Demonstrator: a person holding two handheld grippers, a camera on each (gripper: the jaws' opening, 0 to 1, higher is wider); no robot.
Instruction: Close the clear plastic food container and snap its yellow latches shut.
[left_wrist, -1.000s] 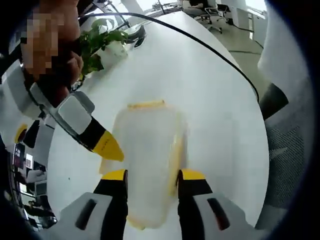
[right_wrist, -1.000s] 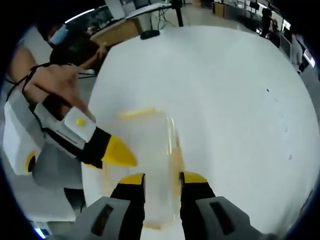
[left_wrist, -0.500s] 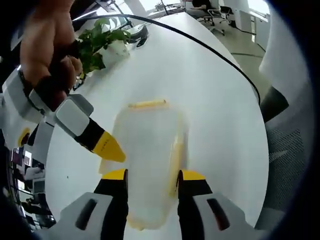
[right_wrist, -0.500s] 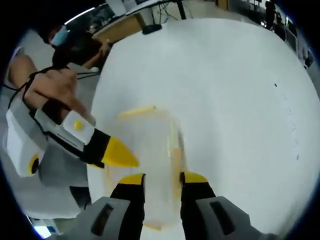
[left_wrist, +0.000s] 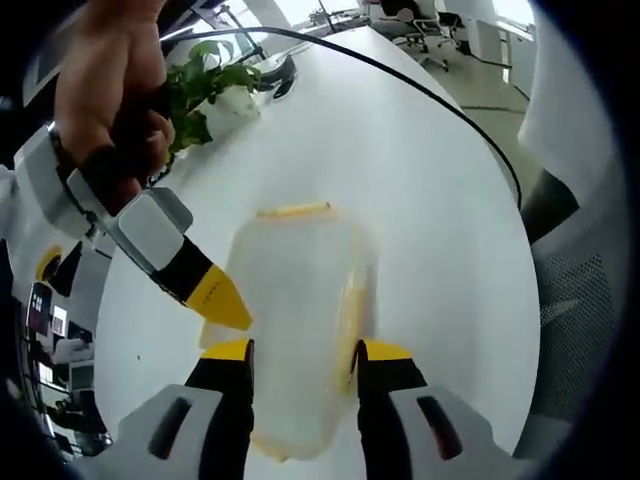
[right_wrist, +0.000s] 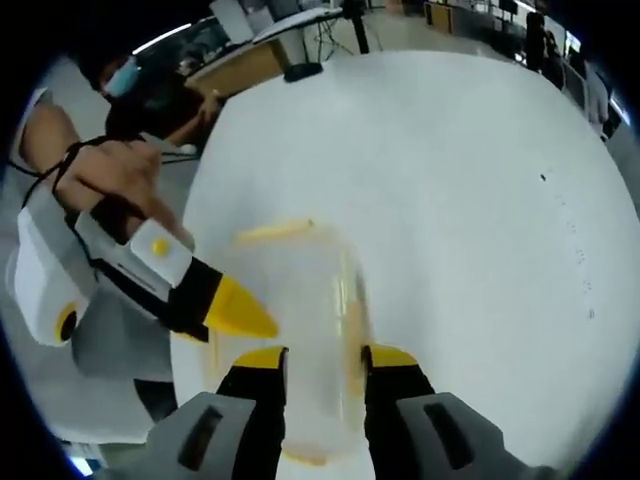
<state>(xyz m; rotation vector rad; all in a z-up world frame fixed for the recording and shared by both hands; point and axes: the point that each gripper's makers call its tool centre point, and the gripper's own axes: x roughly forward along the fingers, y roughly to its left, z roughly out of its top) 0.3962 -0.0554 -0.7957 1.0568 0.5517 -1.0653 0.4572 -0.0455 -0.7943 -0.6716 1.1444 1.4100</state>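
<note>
Clear lidded container (left_wrist: 295, 320), yellow latches (left_wrist: 293, 210), both claws spread astride it

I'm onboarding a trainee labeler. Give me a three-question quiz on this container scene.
1. True or false: the container lies between the left gripper's jaws.
2. What colour is the latch on the container's far end?
3. In the left gripper view, the other gripper's tip comes in from: A) the left, B) the right, C) the top?

Key: 1 true; 2 yellow; 3 A.
</note>
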